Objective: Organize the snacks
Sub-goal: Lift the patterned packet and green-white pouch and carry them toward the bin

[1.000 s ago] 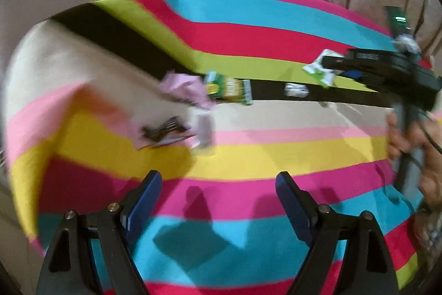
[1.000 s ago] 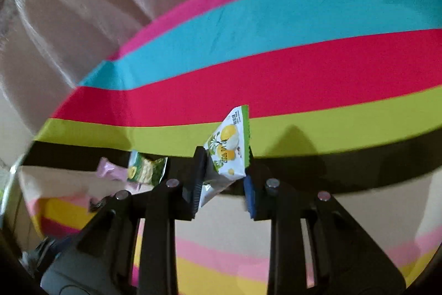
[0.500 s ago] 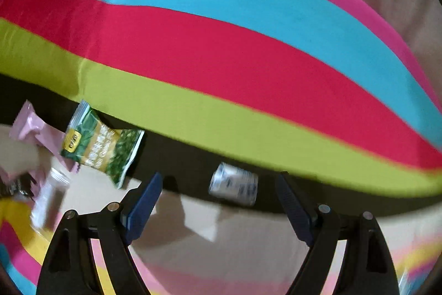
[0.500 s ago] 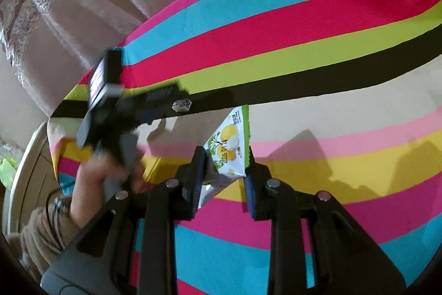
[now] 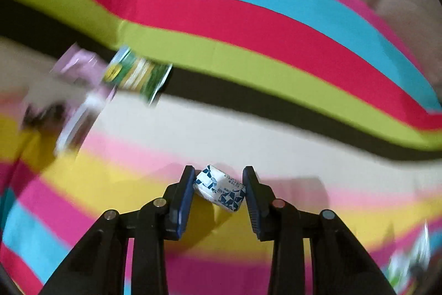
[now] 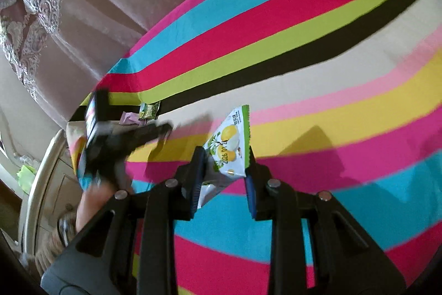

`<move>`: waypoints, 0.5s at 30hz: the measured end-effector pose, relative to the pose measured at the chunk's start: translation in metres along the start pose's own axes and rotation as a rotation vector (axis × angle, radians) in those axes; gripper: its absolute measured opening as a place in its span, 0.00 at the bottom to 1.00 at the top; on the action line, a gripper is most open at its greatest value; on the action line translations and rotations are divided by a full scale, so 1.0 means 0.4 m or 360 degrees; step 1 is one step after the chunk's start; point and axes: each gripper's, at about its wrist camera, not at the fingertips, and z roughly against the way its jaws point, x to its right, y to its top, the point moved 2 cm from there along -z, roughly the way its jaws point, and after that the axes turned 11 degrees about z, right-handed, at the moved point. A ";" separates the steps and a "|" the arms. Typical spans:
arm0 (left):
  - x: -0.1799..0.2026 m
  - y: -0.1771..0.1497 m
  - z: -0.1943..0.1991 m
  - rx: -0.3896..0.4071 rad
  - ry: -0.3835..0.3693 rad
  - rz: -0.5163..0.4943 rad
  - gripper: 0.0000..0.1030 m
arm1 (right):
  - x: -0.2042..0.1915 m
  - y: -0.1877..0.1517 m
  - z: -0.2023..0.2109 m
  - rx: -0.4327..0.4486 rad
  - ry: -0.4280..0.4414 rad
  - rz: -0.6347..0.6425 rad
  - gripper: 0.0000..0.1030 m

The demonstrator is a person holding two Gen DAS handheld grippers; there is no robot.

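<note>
My left gripper (image 5: 218,188) is shut on a small white-and-blue wrapped candy (image 5: 219,188) and holds it above the striped cloth (image 5: 248,46). My right gripper (image 6: 225,170) is shut on a white and green lemon snack packet (image 6: 230,145), held above the cloth (image 6: 345,112). A green snack packet (image 5: 136,73) and a pink packet (image 5: 78,65) lie together on the cloth at the left, blurred. In the right wrist view the left gripper (image 6: 163,129) shows at the left, near the green packet (image 6: 149,110) and the pink packet (image 6: 129,118).
Beige curtains (image 6: 96,4) hang behind the table. A white chair or furniture edge (image 6: 41,179) stands left of the table. More blurred wrappers (image 5: 69,126) lie below the pink packet. Another blurred snack (image 5: 408,264) shows at the lower right.
My left gripper closed on the white-and-blue candy and lifted it off the black stripe. My right gripper kept the lemon packet and pulled back over the cloth.
</note>
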 end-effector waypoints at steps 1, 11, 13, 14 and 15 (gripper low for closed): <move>-0.013 -0.031 0.025 -0.0001 -0.0030 -0.0021 0.35 | -0.006 -0.007 0.005 -0.0004 0.0006 -0.0002 0.30; -0.075 -0.225 0.237 0.0063 0.0004 -0.0204 0.35 | -0.121 -0.093 0.116 -0.0014 -0.0014 0.0103 0.30; -0.064 -0.223 0.280 0.0101 -0.0028 -0.0213 0.35 | -0.161 -0.102 0.142 0.0001 -0.0018 0.0142 0.30; -0.059 -0.219 0.303 0.0130 -0.0045 -0.0222 0.35 | -0.181 -0.105 0.156 0.0016 -0.0022 0.0161 0.30; -0.046 -0.213 0.307 0.0158 -0.0059 -0.0231 0.35 | -0.203 -0.108 0.172 0.0032 -0.0028 0.0180 0.30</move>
